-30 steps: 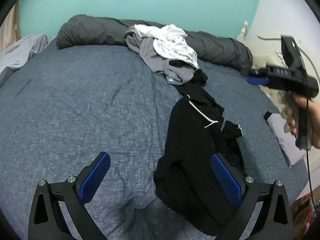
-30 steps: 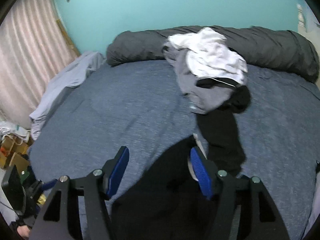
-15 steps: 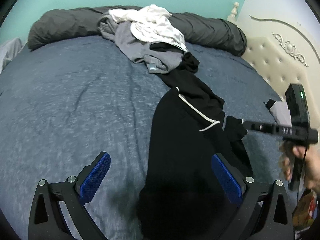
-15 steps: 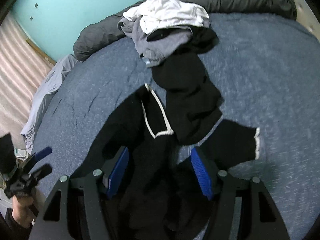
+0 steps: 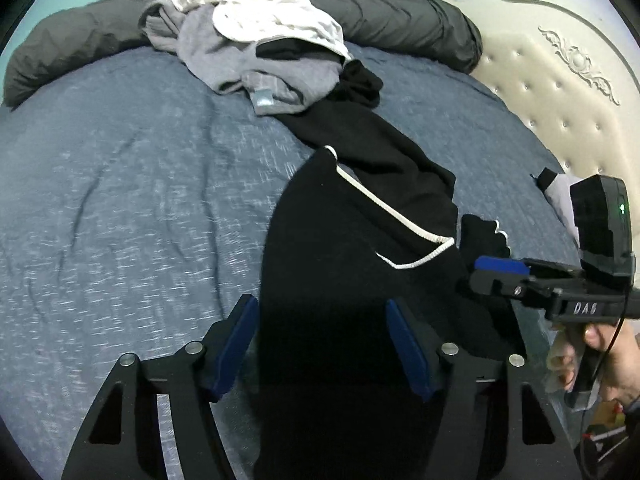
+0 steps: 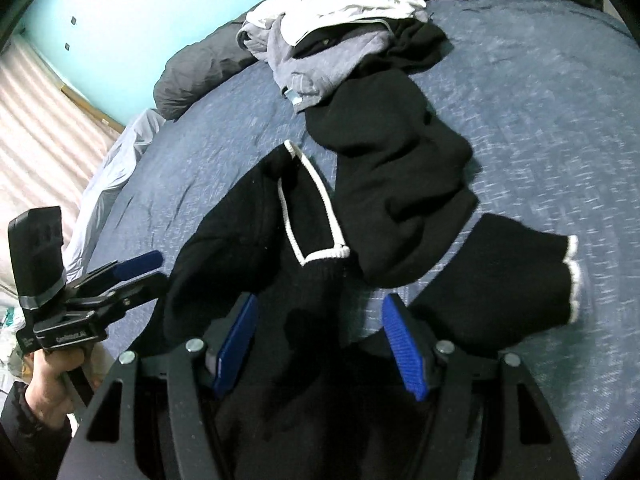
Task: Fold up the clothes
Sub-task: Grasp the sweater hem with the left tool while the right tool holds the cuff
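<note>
A black sweater with white trim (image 5: 340, 240) lies crumpled on the blue bed cover (image 5: 120, 200); it also shows in the right wrist view (image 6: 384, 184). My left gripper (image 5: 324, 340) is open, its jaws astride the sweater's near edge. My right gripper (image 6: 320, 340) is open over the sweater's lower part, beside a white-edged cuff (image 6: 520, 280). The right gripper shows at the right of the left wrist view (image 5: 496, 276), and the left gripper at the left of the right wrist view (image 6: 136, 268). Neither holds cloth.
A pile of white, grey and black clothes (image 5: 260, 40) lies at the back of the bed against a rolled dark grey duvet (image 5: 400, 16). A cream tufted headboard (image 5: 560, 92) stands at the right. A light sheet (image 6: 116, 172) hangs off the left bed edge.
Both grippers have moved closer and lower over the black sweater. Their jaws have narrowed somewhat but stay open. The sweater has not moved.
</note>
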Available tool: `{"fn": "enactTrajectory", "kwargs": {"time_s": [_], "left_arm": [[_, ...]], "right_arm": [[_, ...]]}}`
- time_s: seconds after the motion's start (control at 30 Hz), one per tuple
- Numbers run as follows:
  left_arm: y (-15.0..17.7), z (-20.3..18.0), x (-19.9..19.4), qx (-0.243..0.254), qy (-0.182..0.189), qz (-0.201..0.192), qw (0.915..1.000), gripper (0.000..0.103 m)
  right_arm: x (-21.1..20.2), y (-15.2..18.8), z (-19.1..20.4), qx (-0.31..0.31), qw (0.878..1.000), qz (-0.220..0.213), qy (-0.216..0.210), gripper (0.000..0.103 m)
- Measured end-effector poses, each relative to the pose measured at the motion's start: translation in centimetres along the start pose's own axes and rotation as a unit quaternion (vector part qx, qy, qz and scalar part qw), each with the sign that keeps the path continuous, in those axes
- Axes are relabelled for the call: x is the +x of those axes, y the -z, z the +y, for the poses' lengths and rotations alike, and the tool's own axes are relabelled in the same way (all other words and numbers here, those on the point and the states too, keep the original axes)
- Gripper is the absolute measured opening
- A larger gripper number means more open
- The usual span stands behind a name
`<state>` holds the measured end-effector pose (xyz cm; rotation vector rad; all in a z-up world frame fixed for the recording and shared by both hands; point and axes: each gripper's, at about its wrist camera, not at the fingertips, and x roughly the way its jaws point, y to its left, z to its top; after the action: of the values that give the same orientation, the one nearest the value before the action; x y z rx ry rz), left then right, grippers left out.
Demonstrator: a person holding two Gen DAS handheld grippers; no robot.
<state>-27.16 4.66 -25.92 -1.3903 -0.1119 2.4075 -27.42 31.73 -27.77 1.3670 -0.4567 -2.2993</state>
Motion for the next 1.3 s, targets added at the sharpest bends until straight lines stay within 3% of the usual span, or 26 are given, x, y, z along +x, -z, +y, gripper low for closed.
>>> {"fn": "enactTrajectory", "kwargs": {"time_s": [0.2, 0.43, 0.47, 0.5, 0.53, 0.6, 0.8, 1.3], "left_arm": [[-0.2, 0.1, 1.5, 0.008, 0.008, 0.017, 0.9998, 0.047], [0.2, 0.3, 1.9, 0.008, 0.017, 0.024, 0.9995, 0.019], [0.2, 0.3, 1.5, 0.01, 0.016, 0.021, 0.9996, 0.016], [0.3, 0.3, 1.2, 0.012, 0.015, 0.017, 0.9997, 0.013], [0.3, 0.3, 0.7, 0.014, 0.014, 0.013, 0.9997, 0.013], [0.2, 0.3, -0.3, 0.015, 0.011, 0.004, 0.9998, 0.012], [-0.2, 0.4, -5.9, 0.02, -0.004, -0.035, 0.9992, 0.011], [0.0, -1.8, -22.1, 0.045, -0.029, -0.129, 0.9902, 0.011]], "right_arm": [[1.5, 0.4, 0.2, -0.012, 1.0, 0.012, -0.008, 0.065], [2.7, 0.5, 0.7, -0.018, 0.999, 0.025, -0.017, 0.063], [2.7, 0.6, 0.8, -0.02, 0.999, 0.025, -0.022, 0.055], [2.7, 0.7, 1.0, -0.026, 0.999, 0.026, -0.026, 0.03], [2.2, 0.6, 1.2, -0.03, 0.999, 0.02, -0.025, 0.012], [1.2, 0.6, 1.6, -0.04, 0.999, 0.007, -0.02, 0.007], [-1.8, 0.4, 2.9, -0.067, 0.997, -0.033, -0.006, 0.006], [-17.5, -2.1, 10.7, -0.146, 0.979, -0.144, 0.0, 0.006]]}}
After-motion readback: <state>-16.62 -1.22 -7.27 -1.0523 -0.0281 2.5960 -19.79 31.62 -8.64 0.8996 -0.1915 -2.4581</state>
